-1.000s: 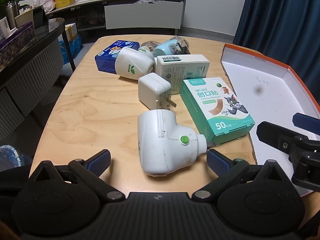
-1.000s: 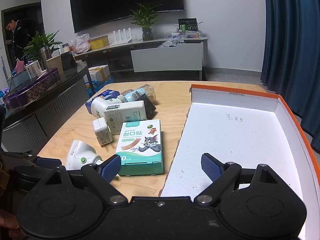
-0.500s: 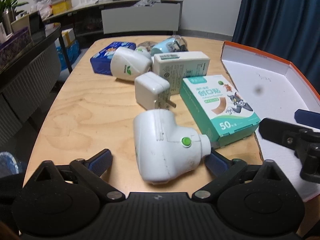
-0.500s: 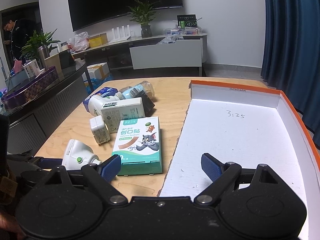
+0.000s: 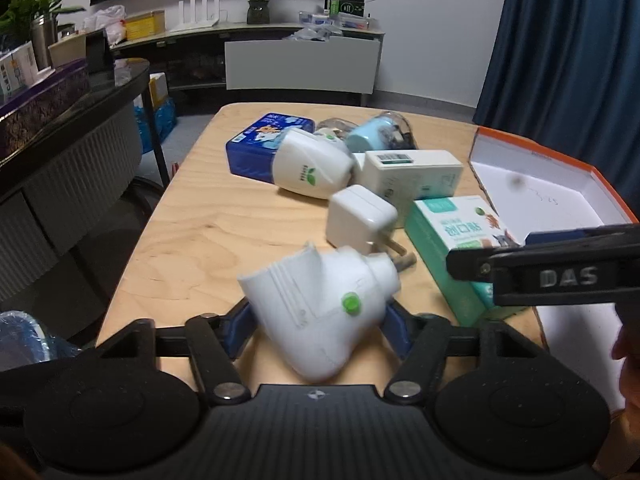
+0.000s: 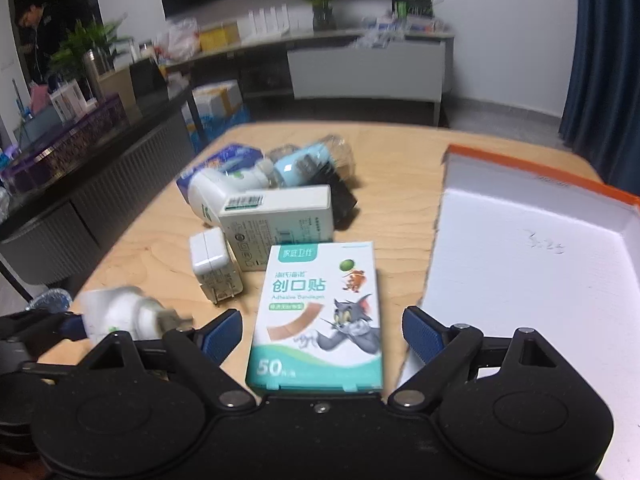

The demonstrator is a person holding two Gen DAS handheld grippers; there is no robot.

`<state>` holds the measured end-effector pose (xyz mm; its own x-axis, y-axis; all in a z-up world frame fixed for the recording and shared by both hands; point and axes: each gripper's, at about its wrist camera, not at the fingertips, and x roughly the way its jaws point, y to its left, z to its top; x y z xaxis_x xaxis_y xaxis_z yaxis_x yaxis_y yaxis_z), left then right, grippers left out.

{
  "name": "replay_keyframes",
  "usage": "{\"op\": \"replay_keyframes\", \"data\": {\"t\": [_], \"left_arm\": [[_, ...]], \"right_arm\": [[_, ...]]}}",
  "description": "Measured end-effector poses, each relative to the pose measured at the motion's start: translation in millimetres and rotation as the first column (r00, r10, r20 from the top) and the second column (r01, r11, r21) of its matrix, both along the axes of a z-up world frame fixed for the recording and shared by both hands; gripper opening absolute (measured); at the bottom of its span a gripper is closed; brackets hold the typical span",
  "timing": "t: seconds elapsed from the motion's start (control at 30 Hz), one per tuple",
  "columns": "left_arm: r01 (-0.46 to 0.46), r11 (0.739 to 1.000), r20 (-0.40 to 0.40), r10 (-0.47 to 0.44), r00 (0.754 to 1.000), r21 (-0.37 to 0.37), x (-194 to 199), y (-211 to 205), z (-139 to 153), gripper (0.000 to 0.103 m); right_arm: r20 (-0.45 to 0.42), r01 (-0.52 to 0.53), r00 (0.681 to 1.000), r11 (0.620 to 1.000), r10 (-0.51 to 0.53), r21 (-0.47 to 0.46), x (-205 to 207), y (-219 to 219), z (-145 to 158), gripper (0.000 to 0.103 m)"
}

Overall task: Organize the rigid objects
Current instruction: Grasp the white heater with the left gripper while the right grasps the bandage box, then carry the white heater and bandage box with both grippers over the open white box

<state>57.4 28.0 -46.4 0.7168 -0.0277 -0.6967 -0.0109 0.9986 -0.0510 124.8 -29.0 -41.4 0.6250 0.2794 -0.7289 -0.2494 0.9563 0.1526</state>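
- The left hand-held gripper is closing its jaws on the white plug-in device, which sits tilted between both pads, probably so it can be lifted.
- The bandage box lies flat on the bench, between the spread fingers of the right hand-held gripper, not touched.
- The open orange-rimmed box waits at the right, likely to receive them.

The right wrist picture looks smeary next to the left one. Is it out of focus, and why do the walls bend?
Right wrist view: motion blur softens the shelf and the white plug-in device, while the bandage box stays readable. Left wrist view: mostly sharper, with blur on the plug-in device between the closing left tongs and a dark smudge over the tray. Both are fisheye views, so straight edges bow.
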Motion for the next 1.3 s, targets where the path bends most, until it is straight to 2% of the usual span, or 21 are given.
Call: {"op": "replay_keyframes", "data": {"t": [0.07, 0.17, 0.2, 0.23, 0.37, 0.57, 0.8, 1.07, 1.3], "left_arm": [[-0.012, 1.0, -0.007, 0.012, 1.0, -0.004, 3.0, 4.5, -0.7, 0.062], [-0.007, 1.0, -0.008, 0.007, 1.0, -0.024, 6.5, 7.4, -3.5, 0.061], [-0.004, 1.0, -0.007, 0.004, 1.0, -0.024, 7.1, 7.2, -3.9, 0.061], [0.001, 1.0, -0.003, -0.001, 1.0, -0.024, 6.6, 6.9, -3.8, 0.061], [0.001, 0.999, 0.005, -0.001, 1.0, -0.036, 5.8, 8.0, -2.8, 0.061], [0.014, 0.999, 0.024, -0.013, 1.0, -0.04, 0.5, 6.3, 6.2, 0.061], [0.041, 0.998, 0.061, -0.038, 0.997, -0.041, -4.4, -2.7, 21.9, 0.061], [0.092, 0.995, 0.087, -0.089, 0.992, -0.034, -4.1, -18.7, 36.1, 0.061], [0.158, 0.987, 0.102, -0.154, 0.983, -0.032, 2.9, -41.8, 48.9, 0.061]], "right_arm": [[-0.061, 0.036, 0.997, 0.999, -0.037, -0.021, 8.8, 5.6, -2.9, 0.102], [-0.109, -0.001, 0.994, 0.999, -0.005, -0.049, 17.2, 16.0, -9.5, 0.1], [-0.095, 0.003, 0.995, 0.997, -0.01, -0.083, 16.8, 19.8, -10.0, 0.088], [-0.083, 0.009, 0.996, 0.994, -0.018, -0.107, 15.5, 21.6, -9.3, 0.084], [-0.056, 0.04, 0.998, 0.998, -0.043, -0.052, 7.1, 10.3, -3.8, 0.084], [0.031, 0.072, 0.997, 0.997, -0.072, 0.004, -9.1, -23.5, 26.1, 0.084], [0.098, 0.208, 0.972, 0.976, -0.213, 0.06, -27.3, -89.4, 56.5, 0.084], [0.156, 0.315, 0.934, 0.947, -0.321, 0.059, -46.4, -130.4, 72.6, 0.084], [0.173, 0.358, 0.916, 0.932, -0.362, 0.053, -60.6, -148.8, 75.5, 0.084]]}}
